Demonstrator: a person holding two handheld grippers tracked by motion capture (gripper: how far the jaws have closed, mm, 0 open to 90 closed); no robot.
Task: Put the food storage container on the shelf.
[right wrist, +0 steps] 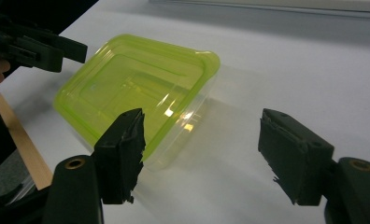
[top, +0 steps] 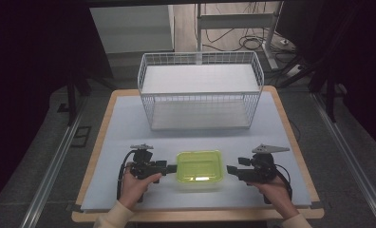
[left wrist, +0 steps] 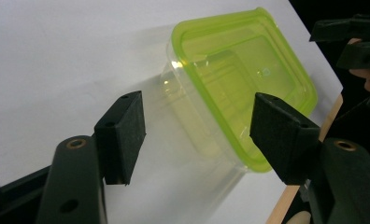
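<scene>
A clear plastic box with a lime-green lid (top: pixel 199 167) (left wrist: pixel 239 79) (right wrist: pixel 136 88) stands on the grey mat near the table's front. My left gripper (top: pixel 172 168) (left wrist: pixel 197 135) lies level just left of the box. Its jaws are open and aimed at the box's left end, and the pads (left wrist: pixel 127 126) do not touch it. My right gripper (top: pixel 230 169) (right wrist: pixel 202 154) points at the box from the right, a small gap away. It is open too, with nothing between its pads (right wrist: pixel 122 149). A hand holds each gripper from below.
A white wire basket (top: pixel 200 90) stands across the back half of the table. The grey mat (top: pixel 129 128) covers a wooden tabletop whose front edge (top: pixel 195 216) runs just behind my hands. Metal rails and cables lie on the floor around the table.
</scene>
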